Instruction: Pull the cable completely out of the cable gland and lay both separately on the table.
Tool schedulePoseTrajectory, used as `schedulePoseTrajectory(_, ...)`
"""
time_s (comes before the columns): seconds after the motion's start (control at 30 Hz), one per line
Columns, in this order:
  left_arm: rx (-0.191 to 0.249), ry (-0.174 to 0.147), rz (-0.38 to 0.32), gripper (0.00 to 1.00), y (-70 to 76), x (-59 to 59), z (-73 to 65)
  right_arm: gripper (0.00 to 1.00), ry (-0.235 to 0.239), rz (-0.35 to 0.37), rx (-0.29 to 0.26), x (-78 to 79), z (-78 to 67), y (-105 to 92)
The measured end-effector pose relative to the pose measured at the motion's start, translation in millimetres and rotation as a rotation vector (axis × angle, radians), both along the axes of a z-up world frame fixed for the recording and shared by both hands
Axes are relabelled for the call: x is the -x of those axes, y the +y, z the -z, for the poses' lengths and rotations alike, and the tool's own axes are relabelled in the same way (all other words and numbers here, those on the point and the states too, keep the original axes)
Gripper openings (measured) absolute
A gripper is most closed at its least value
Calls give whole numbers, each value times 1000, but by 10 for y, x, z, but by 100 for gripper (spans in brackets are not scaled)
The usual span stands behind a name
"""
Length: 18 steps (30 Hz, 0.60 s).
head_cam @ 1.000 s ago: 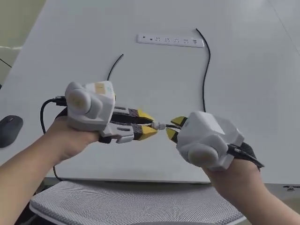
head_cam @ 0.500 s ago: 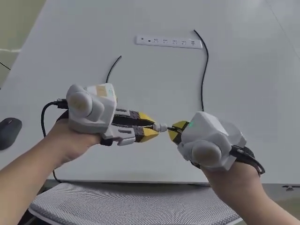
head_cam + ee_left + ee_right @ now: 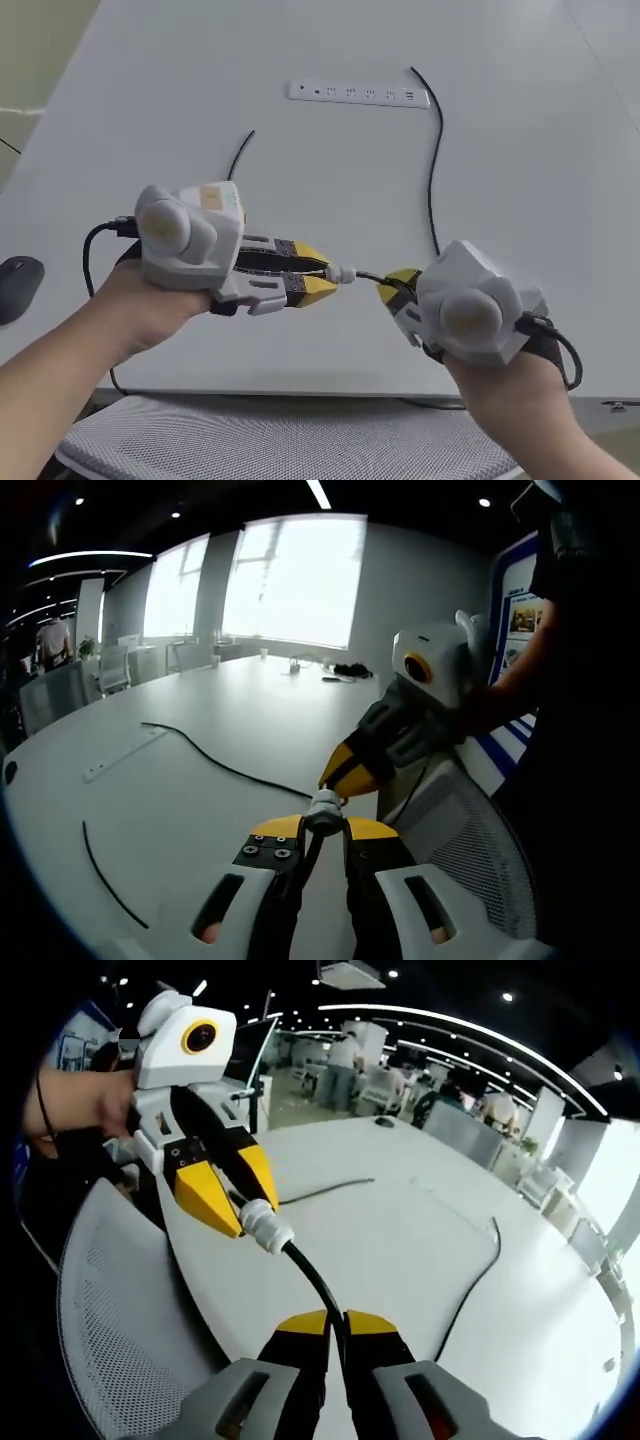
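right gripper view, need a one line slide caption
Right gripper clamps the black cable running into the white cable gland held by the left gripper above the table.

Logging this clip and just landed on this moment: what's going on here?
A person at a white table holds a gripper in each hand. The left gripper is shut on a small white cable gland, the right gripper on the black cable running out of it. Both are held in the air, a short stretch of cable between the grippers; it is not yet out of the gland.

Gland [image 3: 343,272] and cable [image 3: 372,278] above table [image 3: 330,170]
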State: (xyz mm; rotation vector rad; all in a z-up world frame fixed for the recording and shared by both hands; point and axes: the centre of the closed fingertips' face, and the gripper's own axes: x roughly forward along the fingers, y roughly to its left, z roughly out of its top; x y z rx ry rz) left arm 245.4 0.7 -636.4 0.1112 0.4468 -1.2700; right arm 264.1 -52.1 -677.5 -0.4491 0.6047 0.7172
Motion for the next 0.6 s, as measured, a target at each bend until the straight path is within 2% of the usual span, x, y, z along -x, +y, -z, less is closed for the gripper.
schedulePoseTrajectory(0.27,4,-7,-1,15,-43,6,-14,0,50,104,-44,-47,143,-232)
schedulePoseTrajectory(0.43,-3,-1,0,15,-61,31,14,0,79,136,-43,-38,278,-342)
schedulePoseTrajectory(0.6,-10,-5,-7,15,-69,41,51,0,126,196,-65,-23,398,-441)
